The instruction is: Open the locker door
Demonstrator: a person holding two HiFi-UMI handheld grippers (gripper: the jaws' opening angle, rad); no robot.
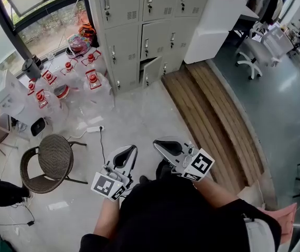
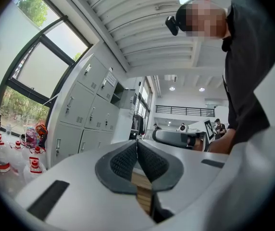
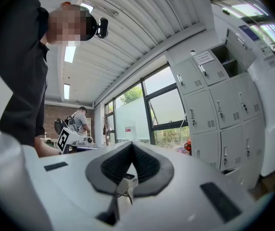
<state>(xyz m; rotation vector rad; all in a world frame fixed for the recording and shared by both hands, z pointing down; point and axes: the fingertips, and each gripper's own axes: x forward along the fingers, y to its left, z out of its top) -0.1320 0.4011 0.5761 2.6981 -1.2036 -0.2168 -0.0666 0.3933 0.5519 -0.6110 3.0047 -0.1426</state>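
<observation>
Pale polished floor (image 1: 139, 114) spreads across the middle of the head view, with both grippers held low at the bottom centre, close to the person's dark-clad body. The left gripper (image 1: 131, 148) has its jaws pressed together with nothing between them; its own view shows the dark ribbed pads (image 2: 123, 160) meeting at the tips. The right gripper (image 1: 156, 143) is likewise fully closed and holds nothing, its pads (image 3: 149, 165) meeting in its own view. The two sit just beside each other, tips pointing up the frame.

Just above them a white power strip (image 1: 94, 129) lies on the floor, its cable trailing down toward the grippers. At lower left stands a round wicker chair (image 1: 53, 161). A strip of wooden boards (image 1: 213, 119) runs diagonally along the right, its near edge bordering the bare floor. At upper left a cluster of water jugs (image 1: 68, 75) with red caps crowds the floor beside the window.

Well apart from the grippers, at top centre, stands the bank of grey lockers (image 1: 124, 41). One locker door (image 1: 151, 70) in the bottom row stands slightly ajar; those around it are shut. A white cabinet (image 1: 213, 20) adjoins the lockers on the right.
</observation>
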